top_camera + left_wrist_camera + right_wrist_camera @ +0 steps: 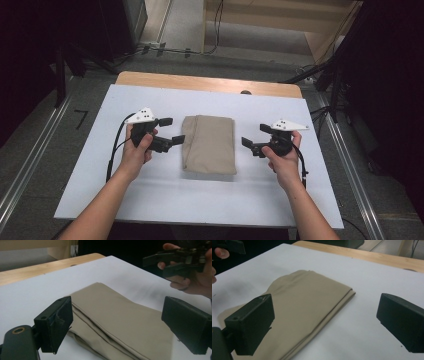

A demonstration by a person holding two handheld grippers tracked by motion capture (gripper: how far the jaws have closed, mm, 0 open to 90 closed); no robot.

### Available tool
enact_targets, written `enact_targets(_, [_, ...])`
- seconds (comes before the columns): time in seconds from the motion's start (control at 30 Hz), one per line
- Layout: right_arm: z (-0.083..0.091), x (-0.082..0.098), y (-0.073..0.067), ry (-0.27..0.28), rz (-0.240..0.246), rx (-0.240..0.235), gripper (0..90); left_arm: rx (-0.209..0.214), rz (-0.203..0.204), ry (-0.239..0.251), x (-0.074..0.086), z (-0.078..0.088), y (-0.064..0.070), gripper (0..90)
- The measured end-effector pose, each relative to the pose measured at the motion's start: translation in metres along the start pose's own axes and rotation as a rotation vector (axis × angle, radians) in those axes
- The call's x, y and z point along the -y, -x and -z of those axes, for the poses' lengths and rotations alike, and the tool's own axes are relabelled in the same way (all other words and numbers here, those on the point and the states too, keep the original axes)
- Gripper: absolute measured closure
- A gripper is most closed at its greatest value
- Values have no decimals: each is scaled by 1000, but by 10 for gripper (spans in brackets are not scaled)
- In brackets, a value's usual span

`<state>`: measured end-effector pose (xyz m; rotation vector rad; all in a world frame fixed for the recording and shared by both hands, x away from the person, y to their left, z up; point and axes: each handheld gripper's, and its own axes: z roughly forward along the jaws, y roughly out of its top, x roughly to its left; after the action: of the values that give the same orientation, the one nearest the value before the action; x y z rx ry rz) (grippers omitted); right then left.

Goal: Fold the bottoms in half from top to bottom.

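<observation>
— What's lying there?
— A tan cloth [209, 143], folded into a neat flat rectangle.
— Where?
— Mid-table on the white sheet [165, 200], layered edges showing along one side.

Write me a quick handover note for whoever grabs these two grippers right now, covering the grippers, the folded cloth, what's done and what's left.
Left gripper: jaws open, nothing between them, held just left of the folded beige cloth.
Right gripper: jaws open, empty, held a little to the right of the cloth, pointing at it.
Cloth: lies flat in the middle of the white board, folded into a neat rectangle of several layers, touched by neither gripper.
Done: the cloth looks folded and released.
Left: probably nothing more than checking that the edges line up. If another fold is wanted, it has not been started.
</observation>
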<state>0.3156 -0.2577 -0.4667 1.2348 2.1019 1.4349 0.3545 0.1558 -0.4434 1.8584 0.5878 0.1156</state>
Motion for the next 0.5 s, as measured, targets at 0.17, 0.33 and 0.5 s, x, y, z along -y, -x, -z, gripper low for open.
enact_targets(0.17, [24, 14, -3, 18, -5, 13, 1, 3, -15, 20, 13, 24, 13, 72])
enact_targets(0.33, [44, 30, -8, 9, 26, 30, 0, -5, -5, 30, 31, 45, 20, 0])
enact_targets(0.5, [64, 46, -12, 16, 40, 45, 0, -21, 17, 35, 54, 64, 23, 0])
